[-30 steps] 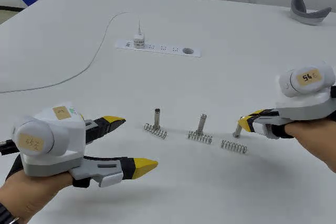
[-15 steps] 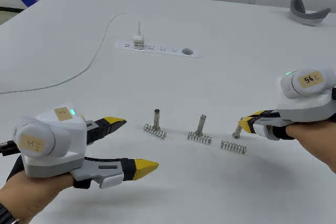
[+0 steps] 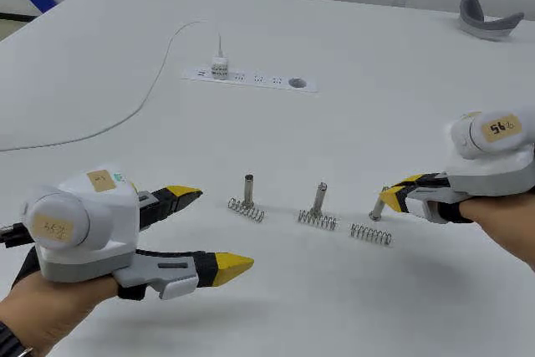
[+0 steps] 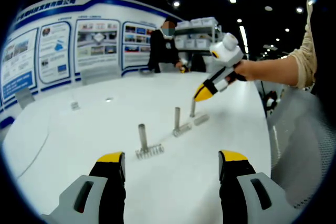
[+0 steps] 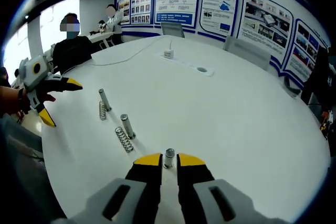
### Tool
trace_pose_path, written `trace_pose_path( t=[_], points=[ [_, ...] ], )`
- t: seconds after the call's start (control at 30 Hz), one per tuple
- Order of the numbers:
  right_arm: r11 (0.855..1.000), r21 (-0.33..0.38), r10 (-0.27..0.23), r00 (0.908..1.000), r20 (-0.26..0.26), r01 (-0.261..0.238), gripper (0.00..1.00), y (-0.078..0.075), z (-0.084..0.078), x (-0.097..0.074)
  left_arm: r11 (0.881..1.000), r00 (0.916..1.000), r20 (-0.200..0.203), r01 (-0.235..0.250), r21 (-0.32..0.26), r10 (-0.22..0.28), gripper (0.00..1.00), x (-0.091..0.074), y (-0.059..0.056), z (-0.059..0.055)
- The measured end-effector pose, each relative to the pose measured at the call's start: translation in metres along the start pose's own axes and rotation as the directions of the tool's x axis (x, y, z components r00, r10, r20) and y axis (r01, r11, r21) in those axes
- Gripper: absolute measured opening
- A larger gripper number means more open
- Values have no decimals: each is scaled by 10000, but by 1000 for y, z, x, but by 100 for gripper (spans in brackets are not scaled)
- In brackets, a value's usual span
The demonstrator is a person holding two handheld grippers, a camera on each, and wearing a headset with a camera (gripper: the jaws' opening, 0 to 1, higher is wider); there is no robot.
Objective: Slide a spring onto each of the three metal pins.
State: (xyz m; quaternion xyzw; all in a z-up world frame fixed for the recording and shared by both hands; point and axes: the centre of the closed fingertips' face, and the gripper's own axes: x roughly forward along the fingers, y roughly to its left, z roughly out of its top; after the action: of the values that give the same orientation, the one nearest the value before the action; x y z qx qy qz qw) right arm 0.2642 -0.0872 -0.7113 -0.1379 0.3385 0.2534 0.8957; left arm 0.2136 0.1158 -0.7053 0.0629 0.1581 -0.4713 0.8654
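Three metal pins stand in a row on the white table: left pin (image 3: 248,189), middle pin (image 3: 319,197), right pin (image 3: 379,206). A spring lies at the foot of each: (image 3: 247,209), (image 3: 318,221), (image 3: 370,235). My right gripper (image 3: 389,197) is at the right pin (image 5: 169,157), its yellow fingertips closed against the pin's top. My left gripper (image 3: 216,230) hovers open and empty, left of and nearer than the left pin (image 4: 142,137). The right gripper (image 4: 203,93) also shows beyond the pin row in the left gripper view.
A white power strip (image 3: 251,77) with a plugged-in adapter lies farther back, its cable (image 3: 125,119) trailing left. A grey curved object (image 3: 489,16) sits at the far right corner. People stand beyond the table (image 4: 165,45).
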Motion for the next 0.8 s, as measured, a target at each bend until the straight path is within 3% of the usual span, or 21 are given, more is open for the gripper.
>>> trace_pose_path(
  t=[0.33,0.8],
  points=[
    [9996,-208,178,9998,-55,-179,13,1,-10,-6,10000,10000,-16,28,63,-28,73,0,-2,1],
    [9842,-881,1511,9879,-364,-1538,14,19,-31,0,9999,10000,-75,66,89,-65,73,1,-4,0]
  ],
)
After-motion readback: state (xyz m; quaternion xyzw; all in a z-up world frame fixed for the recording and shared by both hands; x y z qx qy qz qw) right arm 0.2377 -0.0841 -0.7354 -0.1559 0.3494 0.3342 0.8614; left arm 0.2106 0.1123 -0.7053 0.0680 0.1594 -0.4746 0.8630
